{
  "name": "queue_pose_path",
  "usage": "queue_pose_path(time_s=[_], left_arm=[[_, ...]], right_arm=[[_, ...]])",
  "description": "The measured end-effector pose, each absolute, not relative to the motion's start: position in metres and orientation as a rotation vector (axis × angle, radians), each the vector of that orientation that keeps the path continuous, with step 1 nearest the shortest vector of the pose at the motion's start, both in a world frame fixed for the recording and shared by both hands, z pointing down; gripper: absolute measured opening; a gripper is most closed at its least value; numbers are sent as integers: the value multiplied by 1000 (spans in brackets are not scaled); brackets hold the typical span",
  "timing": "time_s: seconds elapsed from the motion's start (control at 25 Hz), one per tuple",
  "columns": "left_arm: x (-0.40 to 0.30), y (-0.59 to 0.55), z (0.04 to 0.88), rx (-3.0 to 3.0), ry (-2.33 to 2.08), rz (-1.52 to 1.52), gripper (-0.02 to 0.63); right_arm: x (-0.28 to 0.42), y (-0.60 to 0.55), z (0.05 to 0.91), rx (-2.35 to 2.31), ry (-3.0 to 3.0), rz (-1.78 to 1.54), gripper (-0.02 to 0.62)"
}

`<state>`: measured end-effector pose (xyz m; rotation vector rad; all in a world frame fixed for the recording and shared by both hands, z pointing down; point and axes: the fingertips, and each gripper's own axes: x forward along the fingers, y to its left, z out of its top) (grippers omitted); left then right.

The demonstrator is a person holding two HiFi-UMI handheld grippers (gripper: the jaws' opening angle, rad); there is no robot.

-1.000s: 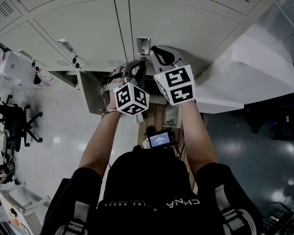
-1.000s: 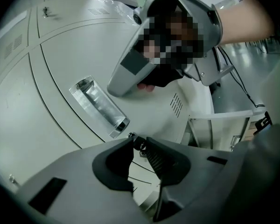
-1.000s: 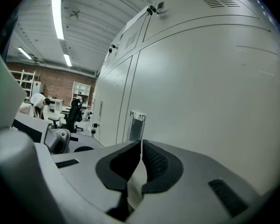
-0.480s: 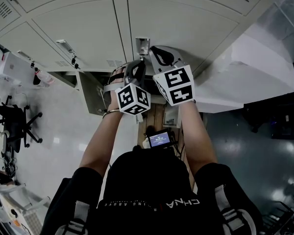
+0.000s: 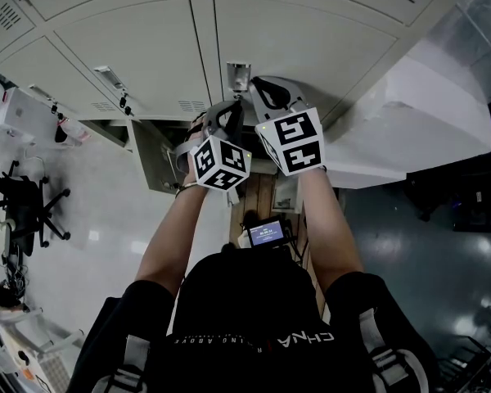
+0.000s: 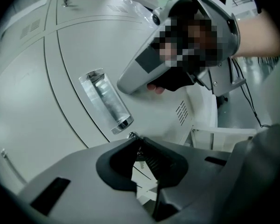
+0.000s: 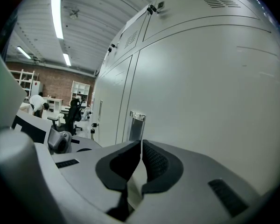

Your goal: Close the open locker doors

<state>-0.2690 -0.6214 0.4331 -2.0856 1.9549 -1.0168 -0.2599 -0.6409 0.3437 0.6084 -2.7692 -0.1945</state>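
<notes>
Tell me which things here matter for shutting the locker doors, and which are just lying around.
For the job:
open locker door
lockers
door handle
small key at the lock

Just lying about:
office chair
large white block

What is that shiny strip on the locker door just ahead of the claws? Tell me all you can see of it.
The handle is a narrow, upright pull sunk into the pale locker door, near the door's edge. It looks like polished metal, glossy and reflective, with a rounded trough inside a thin rectangular frame. It appears clean and undamaged. Nothing touches it: the left claw, whose jaws have just been closing, sits directly below it on a small metal lock.
</notes>
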Motion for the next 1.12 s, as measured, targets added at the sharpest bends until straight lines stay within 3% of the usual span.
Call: queue_pose_path(time_s=[1.12], left_arm=[[-279,-619,434,-2716,2433,260,49]], right_arm=[[-259,-641,343,606,-2767,-184,38]])
